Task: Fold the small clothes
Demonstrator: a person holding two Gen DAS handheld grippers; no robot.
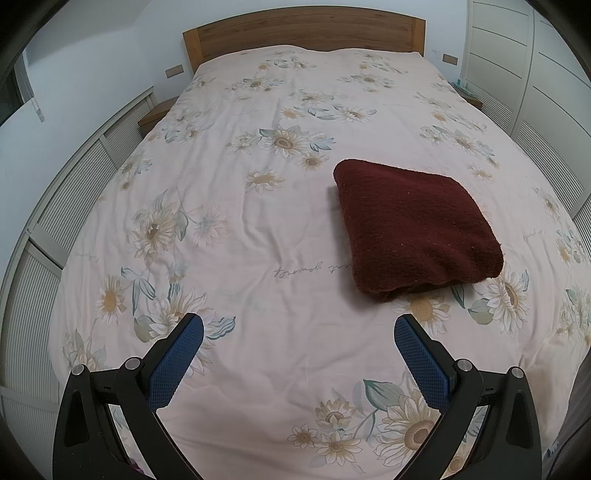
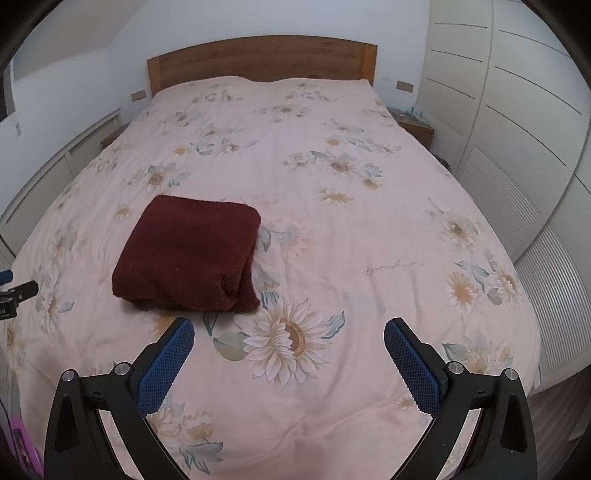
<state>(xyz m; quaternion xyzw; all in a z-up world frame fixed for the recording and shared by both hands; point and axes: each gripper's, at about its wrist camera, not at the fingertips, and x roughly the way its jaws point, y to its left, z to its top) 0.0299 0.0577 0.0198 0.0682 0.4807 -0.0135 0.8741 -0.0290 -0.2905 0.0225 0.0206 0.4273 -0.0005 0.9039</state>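
Left tool (image 1: 299, 332): black frame, two fingers faced with blue textured pads (image 1: 177, 362), spread wide apart. Nothing lies between them; it hangs above the near part of the bed, clear of the fabric.

Right tool (image 2: 289, 334): same build, blue pads (image 2: 412, 363) likewise spread wide, nothing gripped. It hangs above the near part of the bed, over a large printed sunflower.

Task item: one dark red knitted garment, folded into a thick, roughly square bundle (image 1: 417, 225), lies flat on the bed cover. In the left wrist view it sits ahead and to the right of the left tool, apart from both fingers. In the right wrist view the same bundle (image 2: 188, 254) sits ahead and to the left, its near edge just beyond the left finger tip, not touching. The near edge shows rolled layers and an open fold at its right corner.

Support: pale pink bed cover printed with sunflowers and grey-green leaves (image 1: 258, 240), lightly creased, spread over the whole bed. A brown wooden headboard (image 1: 303, 33) stands at the far end against a white wall.

Surroundings: white slatted cupboard doors (image 2: 517, 122) run along the right side. A low wooden bedside stand (image 2: 415, 127) carries small items too blurred to identify. No container holds the garment.

At the left edge of the right wrist view, a part of the other tool shows.
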